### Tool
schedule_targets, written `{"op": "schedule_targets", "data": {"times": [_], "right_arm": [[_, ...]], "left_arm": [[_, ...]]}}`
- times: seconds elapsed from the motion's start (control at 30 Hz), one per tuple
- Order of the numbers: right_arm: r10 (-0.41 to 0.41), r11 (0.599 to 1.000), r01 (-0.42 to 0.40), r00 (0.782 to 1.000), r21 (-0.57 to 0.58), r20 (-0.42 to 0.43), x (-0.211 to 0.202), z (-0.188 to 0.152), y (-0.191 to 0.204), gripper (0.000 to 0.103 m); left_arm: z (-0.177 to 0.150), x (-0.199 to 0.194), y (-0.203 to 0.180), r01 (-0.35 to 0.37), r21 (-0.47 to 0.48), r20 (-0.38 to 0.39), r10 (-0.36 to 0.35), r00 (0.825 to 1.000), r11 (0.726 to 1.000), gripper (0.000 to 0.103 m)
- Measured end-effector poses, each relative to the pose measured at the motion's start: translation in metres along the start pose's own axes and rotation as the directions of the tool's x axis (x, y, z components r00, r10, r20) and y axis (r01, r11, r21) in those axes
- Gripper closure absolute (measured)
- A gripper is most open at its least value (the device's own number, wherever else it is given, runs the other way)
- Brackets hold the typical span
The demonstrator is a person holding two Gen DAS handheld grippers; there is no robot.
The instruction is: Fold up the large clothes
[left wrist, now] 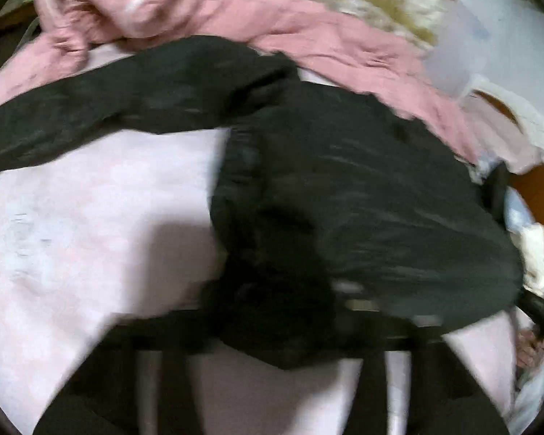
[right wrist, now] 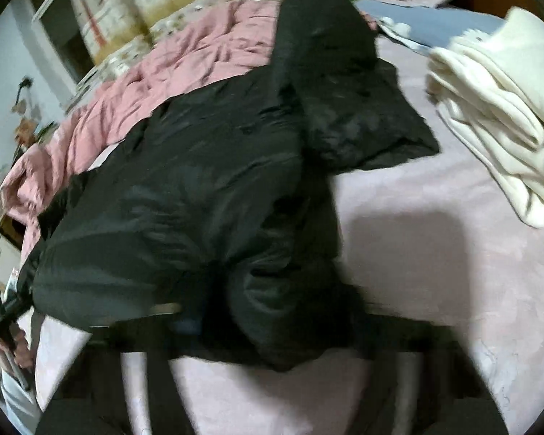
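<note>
Black shiny puffer jacket (left wrist: pixel 362 195) spread on pale pink bedsheet (left wrist: pixel 90 217), long axis running near to far. Left gripper (left wrist: pixel 272 326) pinching near hem's left corner, right gripper (right wrist: pixel 272 326) pinching its right corner, both narrowly closed on fabric; cream folded garment (right wrist: pixel 497 108) far right.

The jacket (left wrist: pixel 362 188) bunched at the black fingers (left wrist: pixel 377 380) is black with a dull sheen. Beneath them the bed sheet (left wrist: pixel 90 217) is pale pink. Beyond the jacket, the quilt (left wrist: pixel 326 40) is dusty pink. Right of the right gripper's fingers, the folded garment (right wrist: pixel 497 116) is cream.
</note>
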State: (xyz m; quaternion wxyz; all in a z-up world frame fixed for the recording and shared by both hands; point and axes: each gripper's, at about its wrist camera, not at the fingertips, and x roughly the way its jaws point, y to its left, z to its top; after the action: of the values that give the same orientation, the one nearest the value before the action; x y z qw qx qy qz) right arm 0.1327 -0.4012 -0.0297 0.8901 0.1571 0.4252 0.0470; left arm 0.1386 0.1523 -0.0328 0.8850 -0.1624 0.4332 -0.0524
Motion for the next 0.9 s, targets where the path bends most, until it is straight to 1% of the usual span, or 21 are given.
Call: {"op": "schedule_targets", "data": {"times": [0.03, 0.07, 0.1, 0.17, 0.2, 0.27, 0.37, 0.4, 0.43, 0.47, 0.5, 0.53, 0.57, 0.6, 0.63, 0.7, 0.77, 0.8, 0.83, 0.87, 0.9], "right_arm": [[0.016, 1.000, -0.016, 1.000, -0.006, 0.007, -0.002, -0.001, 0.003, 0.087], [0.004, 1.000, -0.003, 1.000, -0.011, 0.024, -0.007, -0.003, 0.006, 0.088], [-0.025, 0.999, 0.026, 0.999, -0.022, 0.047, -0.015, -0.006, 0.011, 0.091], [-0.070, 0.997, 0.072, 0.994, -0.024, 0.081, -0.034, -0.011, 0.018, 0.091], [-0.078, 0.997, 0.081, 0.993, -0.021, 0.090, -0.041, -0.014, 0.020, 0.092], [-0.078, 0.996, 0.081, 0.991, -0.026, 0.110, -0.058, -0.027, 0.022, 0.092], [-0.077, 0.995, 0.083, 0.991, -0.052, 0.108, -0.076, -0.053, 0.022, 0.091], [-0.083, 0.994, 0.090, 0.991, -0.060, 0.109, -0.078, -0.060, 0.021, 0.091], [-0.096, 0.992, 0.104, 0.989, -0.068, 0.109, -0.080, -0.066, 0.020, 0.090], [-0.121, 0.989, 0.130, 0.985, -0.076, 0.120, -0.081, -0.070, 0.020, 0.087], [-0.146, 0.983, 0.159, 0.979, -0.086, 0.140, -0.083, -0.070, 0.022, 0.081], [-0.170, 0.978, 0.186, 0.972, -0.093, 0.163, -0.085, -0.070, 0.023, 0.075], [-0.191, 0.972, 0.212, 0.963, -0.098, 0.191, -0.088, -0.069, 0.025, 0.073], [-0.212, 0.966, 0.239, 0.950, -0.098, 0.229, -0.092, -0.068, 0.027, 0.064], [-0.233, 0.961, 0.263, 0.937, -0.089, 0.260, -0.096, -0.068, 0.029, 0.049], [-0.280, 0.946, 0.320, 0.895, -0.061, 0.346, -0.107, -0.069, 0.033, 0.030], [-0.282, 0.944, 0.327, 0.866, -0.042, 0.412, -0.120, -0.070, 0.034, 0.028], [-0.276, 0.946, 0.323, 0.855, -0.035, 0.438, -0.125, -0.071, 0.035, 0.021], [-0.273, 0.947, 0.321, 0.848, -0.031, 0.455, -0.128, -0.070, 0.036, 0.011], [-0.271, 0.947, 0.321, 0.840, -0.028, 0.470, -0.131, -0.071, 0.037, 0.009], [-0.272, 0.945, 0.326, 0.833, -0.029, 0.482, -0.133, -0.072, 0.038, 0.009]], "left_arm": [[-0.003, -0.006, -0.008, -0.024, 0.029, 0.016, 0.024, 1.000, 0.999, 0.087], [-0.007, -0.014, -0.016, -0.061, 0.065, 0.040, 0.059, 0.997, 0.996, 0.088], [-0.009, -0.020, -0.020, -0.088, 0.078, 0.050, 0.084, 0.995, 0.993, 0.089], [-0.015, -0.032, -0.023, -0.098, 0.063, 0.048, 0.095, 0.994, 0.993, 0.090], [-0.021, -0.039, -0.022, -0.100, 0.054, 0.052, 0.098, 0.994, 0.993, 0.090], [-0.033, -0.052, -0.021, -0.111, 0.061, 0.063, 0.107, 0.992, 0.992, 0.090], [-0.044, -0.062, -0.022, -0.122, 0.076, 0.065, 0.117, 0.991, 0.990, 0.088], [-0.045, -0.062, -0.021, -0.127, 0.082, 0.071, 0.122, 0.990, 0.988, 0.082], [-0.046, -0.062, -0.021, -0.153, 0.092, 0.084, 0.145, 0.986, 0.984, 0.070], [-0.048, -0.063, -0.022, -0.197, 0.106, 0.115, 0.185, 0.976, 0.975, 0.064], [-0.049, -0.065, -0.023, -0.251, 0.115, 0.156, 0.232, 0.960, 0.961, 0.045], [-0.048, -0.066, -0.024, -0.284, 0.120, 0.191, 0.258, 0.947, 0.951, 0.034], [-0.048, -0.069, -0.025, -0.301, 0.124, 0.225, 0.269, 0.936, 0.945, 0.032], [-0.046, -0.071, -0.024, -0.302, 0.123, 0.242, 0.266, 0.933, 0.945, 0.030], [-0.046, -0.075, -0.022, -0.289, 0.116, 0.252, 0.253, 0.934, 0.950, 0.029], [-0.043, -0.081, -0.019, -0.247, 0.097, 0.273, 0.213, 0.938, 0.964, 0.027], [-0.042, -0.087, -0.018, -0.237, 0.092, 0.296, 0.201, 0.934, 0.967, 0.023], [-0.042, -0.089, -0.020, -0.236, 0.095, 0.312, 0.196, 0.930, 0.967, 0.022], [-0.042, -0.091, -0.020, -0.234, 0.099, 0.324, 0.191, 0.927, 0.967, 0.021], [-0.042, -0.093, -0.021, -0.228, 0.104, 0.334, 0.182, 0.925, 0.968, 0.019], [-0.043, -0.095, -0.023, -0.224, 0.112, 0.340, 0.174, 0.924, 0.968, 0.015]]}}
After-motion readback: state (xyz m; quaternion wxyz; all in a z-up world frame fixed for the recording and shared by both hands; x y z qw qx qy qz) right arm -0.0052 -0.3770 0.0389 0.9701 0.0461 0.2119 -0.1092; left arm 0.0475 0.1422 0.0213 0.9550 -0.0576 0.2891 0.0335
